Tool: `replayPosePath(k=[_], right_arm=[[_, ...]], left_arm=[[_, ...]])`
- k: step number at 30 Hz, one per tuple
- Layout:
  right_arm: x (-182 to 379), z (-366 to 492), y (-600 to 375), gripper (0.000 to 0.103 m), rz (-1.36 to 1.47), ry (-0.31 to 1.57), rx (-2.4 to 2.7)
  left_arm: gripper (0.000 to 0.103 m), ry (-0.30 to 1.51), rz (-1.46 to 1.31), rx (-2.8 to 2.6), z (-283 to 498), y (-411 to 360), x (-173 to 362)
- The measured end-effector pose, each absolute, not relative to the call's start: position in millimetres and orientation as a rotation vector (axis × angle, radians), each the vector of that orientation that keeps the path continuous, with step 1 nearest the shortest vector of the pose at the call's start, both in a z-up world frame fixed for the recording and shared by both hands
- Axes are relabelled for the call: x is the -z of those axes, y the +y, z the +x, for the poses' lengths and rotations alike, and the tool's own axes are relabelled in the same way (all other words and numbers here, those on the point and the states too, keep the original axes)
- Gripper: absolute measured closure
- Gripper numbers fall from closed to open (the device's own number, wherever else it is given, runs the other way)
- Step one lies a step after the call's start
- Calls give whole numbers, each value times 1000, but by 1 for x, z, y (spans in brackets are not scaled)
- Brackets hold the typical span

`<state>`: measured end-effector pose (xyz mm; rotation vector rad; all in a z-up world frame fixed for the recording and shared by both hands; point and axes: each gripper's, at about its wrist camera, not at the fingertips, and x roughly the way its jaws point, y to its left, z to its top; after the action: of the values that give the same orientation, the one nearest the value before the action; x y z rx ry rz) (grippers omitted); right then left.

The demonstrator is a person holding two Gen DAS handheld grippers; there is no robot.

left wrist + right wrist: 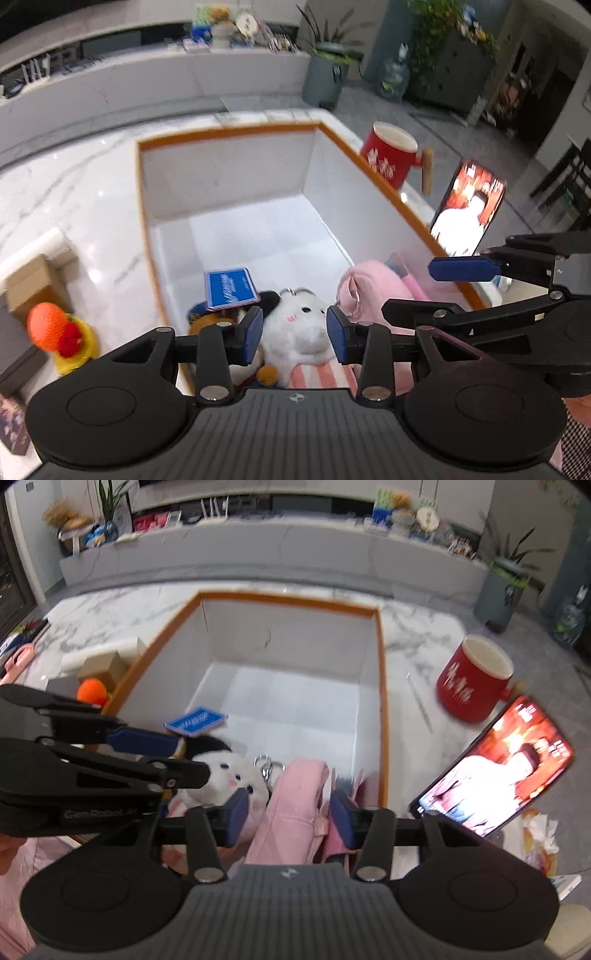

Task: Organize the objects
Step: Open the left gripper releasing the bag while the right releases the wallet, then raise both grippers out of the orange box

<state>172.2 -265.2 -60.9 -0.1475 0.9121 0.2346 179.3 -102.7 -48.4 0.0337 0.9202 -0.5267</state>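
A white box with an orange rim point(399, 201) point(384, 686) stands on the marble top. At its near end lie a blue card point(231, 288) point(194, 722), a white plush point(299, 328) point(225, 775) with a key ring, a brown plush point(207, 319) under the card, and a pink soft item point(376, 291) point(295, 812). My left gripper point(295, 334) point(192, 758) hovers open over the white plush, which shows in the gap between the pads. My right gripper point(289, 819) point(406, 288) is open above the pink item, its pads clear of it.
Right of the box stand a red mug point(391, 155) point(472, 677) and a propped phone point(469, 210) point(495, 764) with a lit screen. Left of it are an orange-and-yellow knitted toy point(59, 336) point(92, 690) and small cardboard boxes point(33, 284). A grey bench runs behind.
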Motion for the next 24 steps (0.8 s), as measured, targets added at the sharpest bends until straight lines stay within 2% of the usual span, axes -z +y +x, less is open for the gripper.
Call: replayPosePath(k=[3,10,13,24], right_arm=[[47,160,-262,39,-127,848,-222],[24,131,-241,34,-50,747,-254],[17,118,-226,28,-39,706,-279],[25,93,-153,22,3,637,-437]], left_arm=[[58,859,21,498,166,-91,33],[58,747,15,397,133,-56,3],[53,707,13,342,121,-38,-4],[52,679,-7,141,93,37,1]])
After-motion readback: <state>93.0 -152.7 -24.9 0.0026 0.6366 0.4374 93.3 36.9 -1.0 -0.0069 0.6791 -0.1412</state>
